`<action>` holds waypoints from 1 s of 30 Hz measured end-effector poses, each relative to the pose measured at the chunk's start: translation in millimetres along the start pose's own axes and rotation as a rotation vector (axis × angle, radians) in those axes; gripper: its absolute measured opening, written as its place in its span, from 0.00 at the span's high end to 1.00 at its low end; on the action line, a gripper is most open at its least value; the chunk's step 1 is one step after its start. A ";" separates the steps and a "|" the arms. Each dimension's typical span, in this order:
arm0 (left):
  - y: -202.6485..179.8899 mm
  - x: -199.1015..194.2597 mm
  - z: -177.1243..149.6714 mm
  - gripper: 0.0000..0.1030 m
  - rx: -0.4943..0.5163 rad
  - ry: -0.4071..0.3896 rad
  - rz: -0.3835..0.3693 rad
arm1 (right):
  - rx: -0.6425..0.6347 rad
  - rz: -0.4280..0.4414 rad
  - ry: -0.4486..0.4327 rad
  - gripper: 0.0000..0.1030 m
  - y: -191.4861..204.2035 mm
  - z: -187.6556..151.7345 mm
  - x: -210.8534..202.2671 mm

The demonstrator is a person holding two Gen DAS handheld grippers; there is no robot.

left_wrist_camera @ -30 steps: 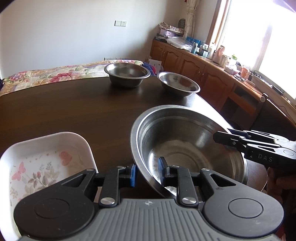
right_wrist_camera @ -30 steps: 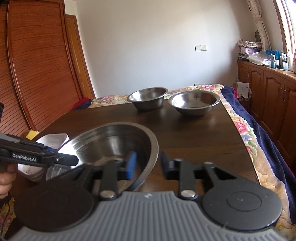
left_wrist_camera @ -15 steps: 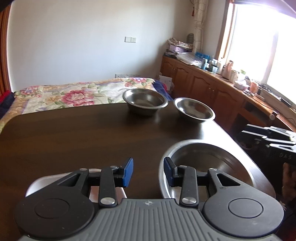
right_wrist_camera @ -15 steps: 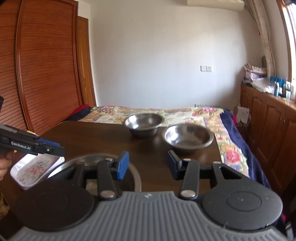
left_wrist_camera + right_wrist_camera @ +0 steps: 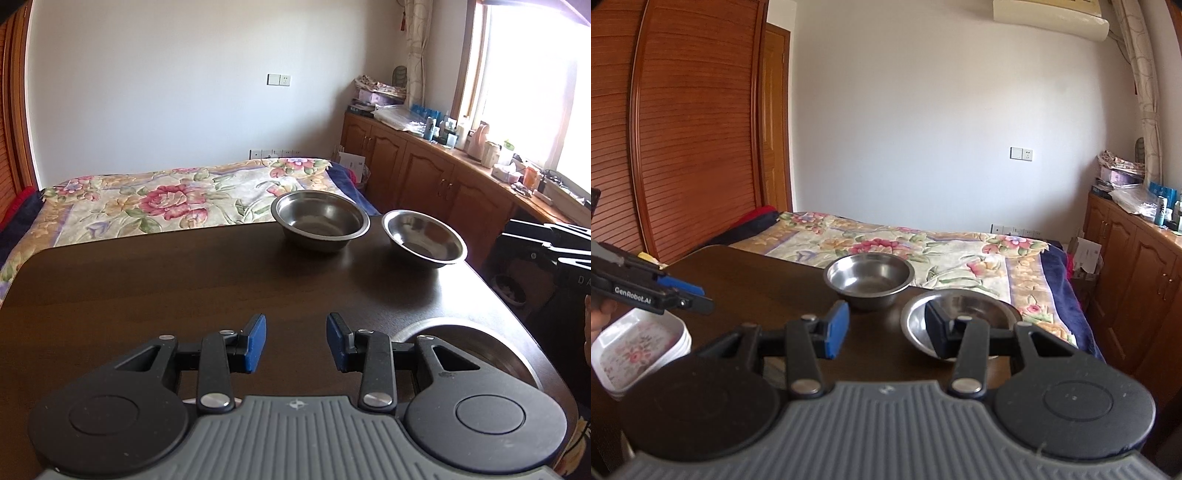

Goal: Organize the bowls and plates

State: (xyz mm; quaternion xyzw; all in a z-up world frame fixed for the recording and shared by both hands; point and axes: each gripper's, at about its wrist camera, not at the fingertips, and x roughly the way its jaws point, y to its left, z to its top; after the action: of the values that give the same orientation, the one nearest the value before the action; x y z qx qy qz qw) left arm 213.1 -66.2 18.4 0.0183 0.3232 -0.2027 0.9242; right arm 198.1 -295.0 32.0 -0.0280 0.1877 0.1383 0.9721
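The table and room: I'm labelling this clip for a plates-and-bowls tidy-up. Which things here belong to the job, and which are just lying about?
For the job:
- deep steel bowl
- shallow steel bowl
- large steel bowl at the near edge
- stacked floral dishes
- left gripper and right gripper, both open and empty

Lying about:
- floral bedspread
- bottles on the cabinet top
- stacked papers

Both wrist cameras look forward over their own fingers, low above the dark desk (image 5: pixel 166 280), toward the floral bed (image 5: pixel 923 243) and white wall. Both views share two steel bowls (image 5: pixel 320 220) at the desk's far edge.
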 end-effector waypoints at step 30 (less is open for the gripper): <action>10.0 81.1 68.4 0.62 0.034 0.042 0.043 | -0.008 0.109 0.126 0.69 -24.5 39.7 114.4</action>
State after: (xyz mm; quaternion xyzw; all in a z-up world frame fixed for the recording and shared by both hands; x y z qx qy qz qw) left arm 314.8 -97.7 22.5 0.0453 0.3387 -0.1880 0.9208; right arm 321.1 -284.7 26.3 -0.0305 0.2492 0.1898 0.9492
